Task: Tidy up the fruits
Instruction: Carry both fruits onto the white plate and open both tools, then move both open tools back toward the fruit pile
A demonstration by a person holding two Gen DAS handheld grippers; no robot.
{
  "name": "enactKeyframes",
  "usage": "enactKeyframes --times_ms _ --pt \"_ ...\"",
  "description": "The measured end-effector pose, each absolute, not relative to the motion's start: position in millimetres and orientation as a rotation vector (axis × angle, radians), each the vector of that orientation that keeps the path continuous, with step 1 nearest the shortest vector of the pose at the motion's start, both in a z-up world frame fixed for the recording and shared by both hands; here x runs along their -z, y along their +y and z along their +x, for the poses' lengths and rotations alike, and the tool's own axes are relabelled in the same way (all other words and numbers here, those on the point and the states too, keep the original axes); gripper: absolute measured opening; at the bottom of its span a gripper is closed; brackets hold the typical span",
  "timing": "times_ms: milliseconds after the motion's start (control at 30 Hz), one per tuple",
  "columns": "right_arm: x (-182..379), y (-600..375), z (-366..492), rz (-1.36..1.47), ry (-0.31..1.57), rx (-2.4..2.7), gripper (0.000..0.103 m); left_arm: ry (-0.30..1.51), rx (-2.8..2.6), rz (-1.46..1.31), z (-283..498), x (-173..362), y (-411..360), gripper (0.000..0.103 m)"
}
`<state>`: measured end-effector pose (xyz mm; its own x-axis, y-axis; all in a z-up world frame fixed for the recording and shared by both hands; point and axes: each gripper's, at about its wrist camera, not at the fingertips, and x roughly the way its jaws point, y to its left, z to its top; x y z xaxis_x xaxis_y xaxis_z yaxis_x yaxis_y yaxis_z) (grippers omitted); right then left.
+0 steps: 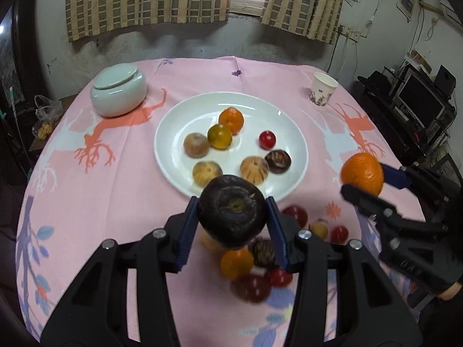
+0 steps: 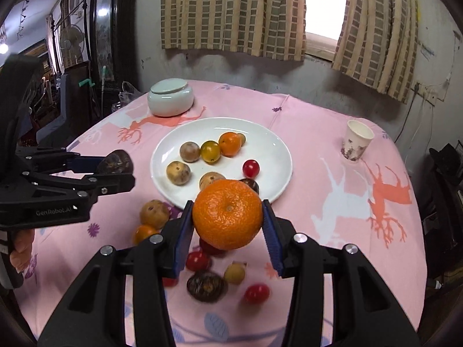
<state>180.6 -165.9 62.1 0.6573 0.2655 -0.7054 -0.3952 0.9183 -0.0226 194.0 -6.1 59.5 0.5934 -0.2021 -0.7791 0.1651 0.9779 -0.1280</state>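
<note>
The left tool [image 1: 233,212] grips a dark round wrinkled fruit [image 1: 231,209] above the near rim of the white round plate [image 1: 173,121] at the desk's centre, while the right tool [image 2: 228,217] clamps a bright orange mandarin [image 2: 227,214]; loose fruits lie by the near edge.

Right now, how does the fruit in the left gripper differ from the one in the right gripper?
The dark fruit in the left gripper is blackish-brown and smooth; the orange in the right gripper is bright with pitted skin. The dark fruit is flatter, the orange rounder. Both are clamped between blue pads above the tablecloth, short of the white plate.
</note>
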Motion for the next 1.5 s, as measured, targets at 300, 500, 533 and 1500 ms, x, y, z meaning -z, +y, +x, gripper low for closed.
enactKeyframes --times_ms 300,500,533,1500 --pt "-23 -146 251 -0.191 0.827 -0.401 0.046 1.003 0.165 -0.072 275 -15 -7 0.047" --pt "-4 -141 278 -0.173 0.849 -0.396 0.046 1.009 0.154 -0.081 300 -1 -5 0.047" --pt "-2 -141 282 -0.165 0.849 -0.392 0.046 1.009 0.152 -0.082 302 0 -5 0.047" --pt "-24 -187 203 -0.036 0.815 -0.329 0.066 0.895 0.147 -0.003 196 -35 -8 0.08"
